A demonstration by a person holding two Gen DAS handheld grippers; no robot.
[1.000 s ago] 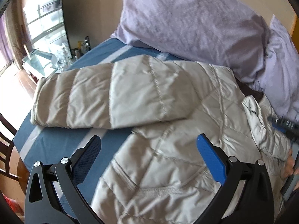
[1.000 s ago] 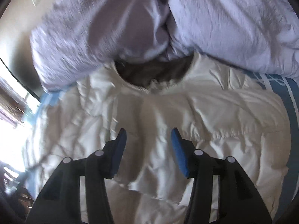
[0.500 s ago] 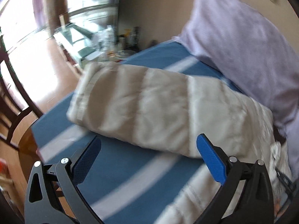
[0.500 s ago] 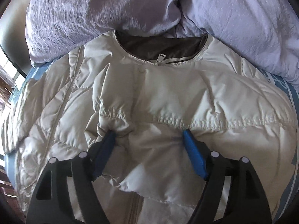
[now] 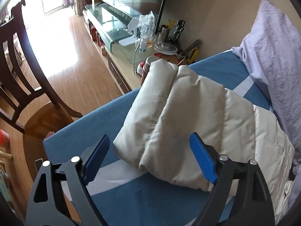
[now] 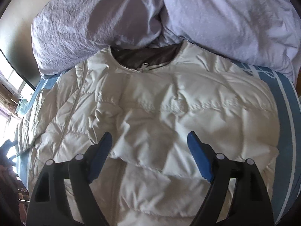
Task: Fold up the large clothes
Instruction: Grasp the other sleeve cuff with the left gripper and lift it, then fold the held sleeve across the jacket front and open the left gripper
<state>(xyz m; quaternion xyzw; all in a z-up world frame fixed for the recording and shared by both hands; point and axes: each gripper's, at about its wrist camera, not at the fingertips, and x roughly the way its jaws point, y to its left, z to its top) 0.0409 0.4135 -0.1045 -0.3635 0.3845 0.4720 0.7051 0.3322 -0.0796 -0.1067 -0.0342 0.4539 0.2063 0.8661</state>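
Observation:
A cream quilted puffer jacket (image 6: 169, 113) lies front up on a blue bed sheet (image 5: 160, 203), its collar with dark lining (image 6: 146, 56) against the pillows. One sleeve is folded across its chest. Its other sleeve (image 5: 180, 116) stretches out toward the bed's edge in the left wrist view. My left gripper (image 5: 150, 156) is open and empty, its blue pads either side of the sleeve's near edge, just above it. My right gripper (image 6: 150, 150) is open and empty over the folded sleeve on the jacket's chest.
Two lilac pillows (image 6: 131, 15) sit at the head of the bed. Beyond the bed's edge are a dark wooden chair (image 5: 24, 71), wood floor, and a low glass-topped cabinet (image 5: 120, 24) with bottles and clutter beside a TV.
My left gripper swung left from the jacket body out along the sleeve toward its cuff. My right gripper let go of the bunched chest fabric and opened wide.

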